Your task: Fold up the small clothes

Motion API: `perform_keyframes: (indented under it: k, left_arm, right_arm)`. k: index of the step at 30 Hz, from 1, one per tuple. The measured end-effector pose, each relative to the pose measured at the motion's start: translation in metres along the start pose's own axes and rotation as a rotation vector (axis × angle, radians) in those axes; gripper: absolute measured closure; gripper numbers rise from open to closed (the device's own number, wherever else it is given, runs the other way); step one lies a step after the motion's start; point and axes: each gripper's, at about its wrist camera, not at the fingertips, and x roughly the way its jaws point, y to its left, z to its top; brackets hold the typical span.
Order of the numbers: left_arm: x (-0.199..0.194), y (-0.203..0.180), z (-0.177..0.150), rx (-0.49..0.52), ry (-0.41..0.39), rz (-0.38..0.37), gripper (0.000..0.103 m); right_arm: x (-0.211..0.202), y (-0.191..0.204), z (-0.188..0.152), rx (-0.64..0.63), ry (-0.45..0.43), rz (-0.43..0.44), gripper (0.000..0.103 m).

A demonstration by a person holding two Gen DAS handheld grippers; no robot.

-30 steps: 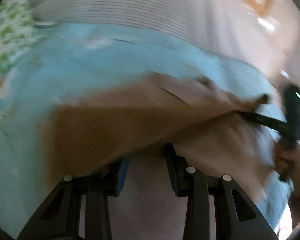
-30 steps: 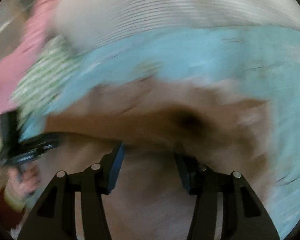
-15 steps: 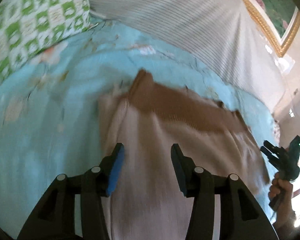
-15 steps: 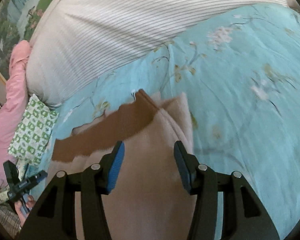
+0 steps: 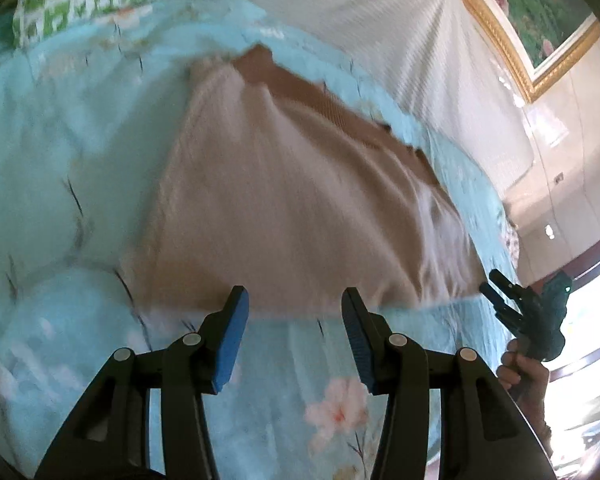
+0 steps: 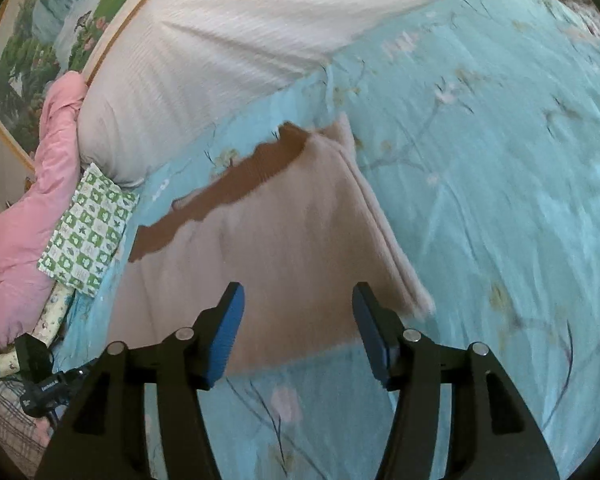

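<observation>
A beige knitted garment (image 5: 300,208) with a brown band (image 5: 340,108) along its far edge lies folded flat on the light blue flowered bedspread (image 5: 59,160). My left gripper (image 5: 293,294) is open just short of the garment's near edge, with nothing between its blue pads. The right gripper (image 6: 298,289) hovers over the near edge of the same garment (image 6: 283,248); its jaws are opening and nothing is between them. In the left wrist view the right gripper (image 5: 490,281) shows at the right, held by a hand, beside the garment's right corner.
A green-checked cloth (image 6: 87,232) and a pink quilt (image 6: 31,200) lie at the left of the bed. A white striped pillow (image 6: 219,52) runs along the head, below a framed painting (image 5: 540,12). Bedspread (image 6: 500,160) stretches to the right.
A second ago both grippers held the garment's edge up. They have let it go and drawn back toward me; the garment now lies flat and folded, and both grippers stand open.
</observation>
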Motion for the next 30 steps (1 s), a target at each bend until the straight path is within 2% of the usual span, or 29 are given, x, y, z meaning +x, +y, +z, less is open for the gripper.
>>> perform_keyframes:
  k: [6,10,13,18,25,26,28,29,30]
  left_arm:
    - [0.016,0.004,-0.023,-0.092,0.067,-0.060,0.049]
    - [0.016,0.003,-0.028,-0.121,0.058,-0.081,0.043]
    - [0.017,0.008,-0.025,-0.180,0.051,-0.120,0.037]
    - [0.019,0.029,-0.017,-0.310,-0.007,-0.156,0.036]
    - [0.029,0.036,0.003,-0.383,-0.118,-0.125,0.034]
    - [0.029,0.035,0.005,-0.379,-0.134,-0.112,0.039]
    - [0.032,0.034,0.008,-0.358,-0.163,-0.045,0.070]
    - [0.035,0.036,0.010,-0.350,-0.157,-0.033,0.093]
    - [0.036,0.042,0.010,-0.360,-0.151,-0.053,0.094]
  right_arm:
    - [-0.004,-0.004,-0.023,0.040,0.020,0.013,0.046]
    - [0.002,0.002,-0.025,0.039,0.033,0.029,0.046]
    - [0.008,0.010,-0.022,0.029,0.038,0.050,0.045]
    - [0.008,0.010,-0.022,0.060,0.025,0.054,0.045]
    - [0.009,0.014,-0.018,0.060,0.019,0.052,0.045]
    - [0.010,0.016,-0.018,0.059,0.018,0.056,0.045]
    - [0.013,0.021,-0.015,0.053,0.021,0.062,0.045]
    - [0.015,0.023,-0.014,0.050,0.023,0.067,0.045]
    - [0.016,0.025,-0.013,0.048,0.025,0.071,0.045]
